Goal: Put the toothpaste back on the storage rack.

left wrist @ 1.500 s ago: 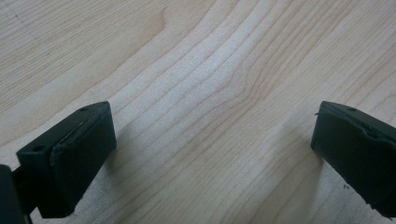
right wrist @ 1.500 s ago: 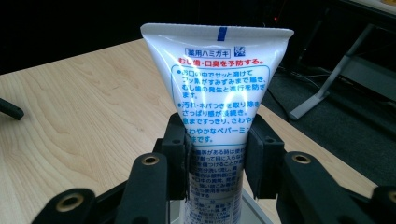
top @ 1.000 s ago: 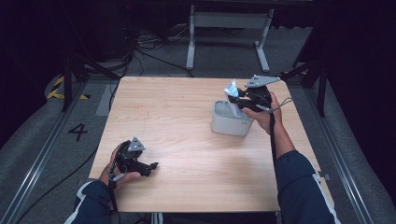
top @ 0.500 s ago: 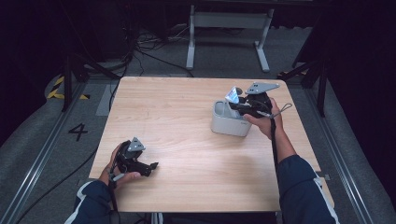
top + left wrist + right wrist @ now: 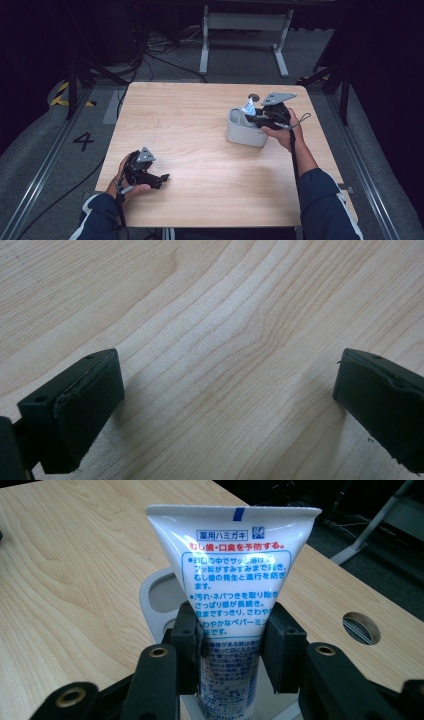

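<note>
Right claw [image 5: 227, 645]: jaws are pinched on a white toothpaste tube [image 5: 230, 575], held upright, crimped end up.
Tube position: lower end is seated in the grey holder [image 5: 244, 131] on the tabletop [image 5: 200, 125].
Left claw [image 5: 227, 405]: jaws are spread wide over bare wood; nothing is held.

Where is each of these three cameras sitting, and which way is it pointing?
High view: above the person's side, looking forward and down on the table; forearms, hands and both grippers show.
Left gripper view: rides the left gripper, facing bare wood between open jaws.
Right gripper view: rides the right gripper, looking along jaws clamped on a toothpaste tube over a grey holder.
Shared: high and right gripper views both show tube and holder.
</note>
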{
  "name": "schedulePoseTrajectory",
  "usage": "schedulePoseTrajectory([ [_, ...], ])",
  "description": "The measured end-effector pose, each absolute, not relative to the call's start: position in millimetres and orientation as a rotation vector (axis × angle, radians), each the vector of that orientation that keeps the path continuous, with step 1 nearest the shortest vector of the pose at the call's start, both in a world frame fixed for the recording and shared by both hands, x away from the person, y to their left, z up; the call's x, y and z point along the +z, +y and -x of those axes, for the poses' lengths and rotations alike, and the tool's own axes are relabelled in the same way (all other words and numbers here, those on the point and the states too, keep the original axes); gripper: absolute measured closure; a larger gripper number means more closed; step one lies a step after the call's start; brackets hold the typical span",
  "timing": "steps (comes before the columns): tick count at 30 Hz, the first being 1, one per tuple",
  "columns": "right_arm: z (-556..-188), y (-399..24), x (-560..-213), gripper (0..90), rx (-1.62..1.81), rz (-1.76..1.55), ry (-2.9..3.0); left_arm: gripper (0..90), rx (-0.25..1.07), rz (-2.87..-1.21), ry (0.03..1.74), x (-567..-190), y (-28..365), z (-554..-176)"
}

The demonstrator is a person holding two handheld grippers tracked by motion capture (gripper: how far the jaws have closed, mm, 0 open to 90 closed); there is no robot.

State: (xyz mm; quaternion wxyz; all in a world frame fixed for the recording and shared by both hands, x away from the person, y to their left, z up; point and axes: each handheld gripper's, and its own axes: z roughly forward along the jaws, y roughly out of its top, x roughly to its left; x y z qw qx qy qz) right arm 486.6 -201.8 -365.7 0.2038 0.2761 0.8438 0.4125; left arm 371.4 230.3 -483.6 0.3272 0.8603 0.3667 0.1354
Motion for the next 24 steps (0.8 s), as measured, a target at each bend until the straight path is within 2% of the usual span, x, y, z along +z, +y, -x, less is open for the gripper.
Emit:
schedulePoseTrajectory([
  [24,-484.3,-208.5,-370.2,62.0,1.141,-0.782,2.396,0.3,0.36,-2.257,0.953,-483.3,230.1,-372.6],
])
